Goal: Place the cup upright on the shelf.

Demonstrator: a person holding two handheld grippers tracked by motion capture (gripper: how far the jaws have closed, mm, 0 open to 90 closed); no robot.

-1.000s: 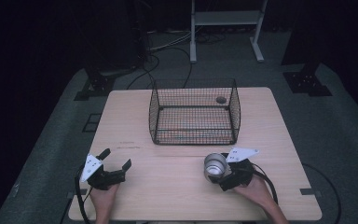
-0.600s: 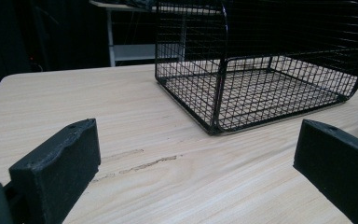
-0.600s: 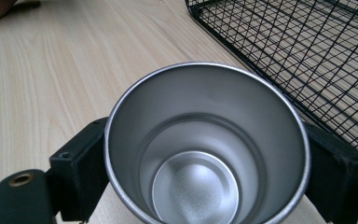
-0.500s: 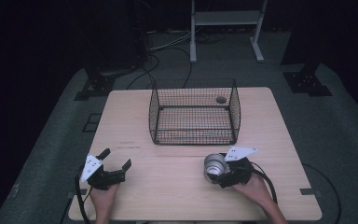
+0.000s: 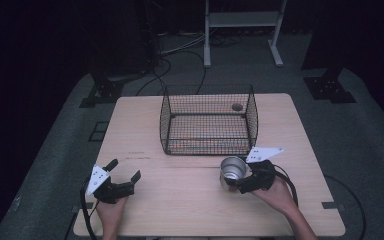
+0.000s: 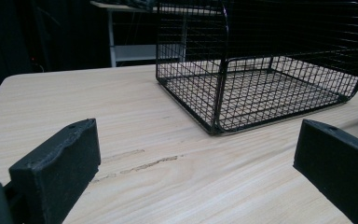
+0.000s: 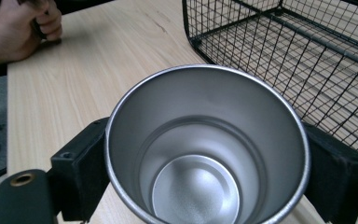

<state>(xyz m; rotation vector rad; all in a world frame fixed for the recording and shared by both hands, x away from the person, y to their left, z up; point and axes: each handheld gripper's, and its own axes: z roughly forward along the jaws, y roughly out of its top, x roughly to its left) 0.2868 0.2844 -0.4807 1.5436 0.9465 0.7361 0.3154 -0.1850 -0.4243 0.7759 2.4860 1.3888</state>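
Observation:
A shiny steel cup (image 5: 232, 169) stands upright on the right half of the pale wooden table (image 5: 180, 210), just in front of the black wire basket (image 5: 166, 120). My right gripper (image 5: 236, 181) is shut on the cup. In the right gripper view the cup (image 7: 196, 186) is empty and the black jaws of the right gripper (image 7: 209, 175) press on both its sides. My left gripper (image 5: 125, 170) rests open at the front left with nothing in it. In the left gripper view that gripper (image 6: 198, 163) faces the basket (image 6: 223, 60) across bare table (image 6: 98, 107).
The basket (image 7: 279, 42) is open-topped and holds nothing. A small dark round spot (image 5: 237, 106) lies on the table at its far right corner. A white stand (image 5: 240, 20) and cables (image 5: 175, 50) lie on the floor behind. The person's left hand (image 7: 18, 28) holds the other gripper.
The cup in my right gripper has shifted slightly toward the basket. The left gripper has stayed where it was.

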